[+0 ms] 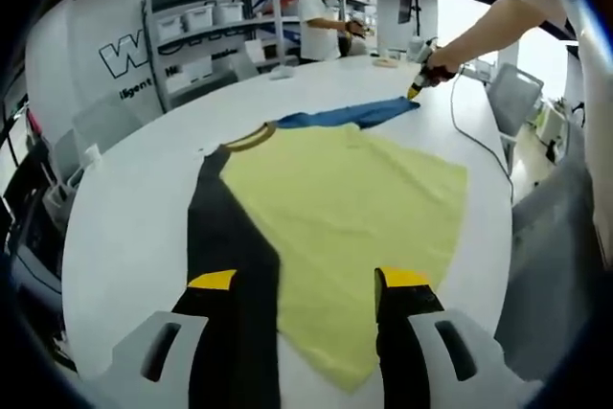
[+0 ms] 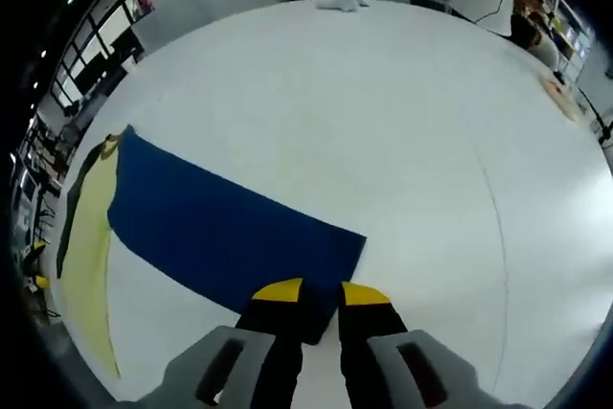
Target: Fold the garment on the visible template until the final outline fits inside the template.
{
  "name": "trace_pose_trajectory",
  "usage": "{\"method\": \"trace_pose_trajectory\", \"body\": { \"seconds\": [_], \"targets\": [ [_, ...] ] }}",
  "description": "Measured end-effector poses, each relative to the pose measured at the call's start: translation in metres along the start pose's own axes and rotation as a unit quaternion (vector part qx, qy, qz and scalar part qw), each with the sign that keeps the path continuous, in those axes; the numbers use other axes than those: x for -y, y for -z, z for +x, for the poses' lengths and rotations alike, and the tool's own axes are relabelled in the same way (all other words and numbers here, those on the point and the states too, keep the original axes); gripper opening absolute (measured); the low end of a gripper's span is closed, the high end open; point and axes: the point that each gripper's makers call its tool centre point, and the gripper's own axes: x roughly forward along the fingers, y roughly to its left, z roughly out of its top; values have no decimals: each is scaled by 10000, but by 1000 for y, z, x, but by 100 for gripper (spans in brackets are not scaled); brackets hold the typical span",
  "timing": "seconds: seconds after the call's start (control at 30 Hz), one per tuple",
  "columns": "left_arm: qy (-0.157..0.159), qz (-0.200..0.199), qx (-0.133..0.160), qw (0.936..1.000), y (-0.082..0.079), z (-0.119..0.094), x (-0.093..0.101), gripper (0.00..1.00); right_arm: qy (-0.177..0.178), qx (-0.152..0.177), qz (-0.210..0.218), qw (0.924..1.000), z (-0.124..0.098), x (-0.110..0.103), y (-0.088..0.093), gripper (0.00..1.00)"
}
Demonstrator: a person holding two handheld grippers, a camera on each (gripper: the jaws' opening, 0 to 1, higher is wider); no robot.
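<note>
The yellow garment [image 1: 345, 227] lay flat on the white desk [image 1: 124, 227], at twelve o'clock from the spread left tool [image 1: 308, 283]. The right tool [image 2: 319, 292], nearly pressed together, pinched its blue sleeve [image 2: 230, 232] end.

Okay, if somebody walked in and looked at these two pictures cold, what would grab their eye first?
Probably the yellow shirt spread flat on the white table, with a black side panel, directly ahead of the left hand-held gripper. Next, its blue sleeve stretched out across the table, its end at the right hand-held gripper, whose jaws stand close together there.
</note>
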Motion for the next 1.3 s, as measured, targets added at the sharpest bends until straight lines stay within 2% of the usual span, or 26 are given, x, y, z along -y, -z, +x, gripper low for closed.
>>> {"method": "trace_pose_trajectory", "body": {
  "seconds": [0.2,0.23,0.5,0.67,0.73,1.0,1.3],
  "targets": [
    [3,1,11,10000,-1,1,1,56,8,-198,-182,9996,10,-4,8,3],
    [-2,1,13,10000,-2,0,1,56,70,-102,-273,9996,9,-2,6,2],
    [-147,-106,-103,9998,7,-3,-8,55,168,-112,-484,9986,4,-1,12,0],
    [-404,-147,-418,9982,29,-11,-24,51,179,-104,-496,9986,2,-3,12,1],
    [-492,-155,-511,9974,38,-16,-30,50,183,18,-550,9983,-2,-7,8,2],
    [-732,-271,-738,9942,71,-37,-48,47,70,222,-720,9971,-7,-22,1,4],
    [-1142,-743,-913,9865,102,-53,-72,43,11,399,-814,9959,-19,-42,-1,4]
  ]
}}
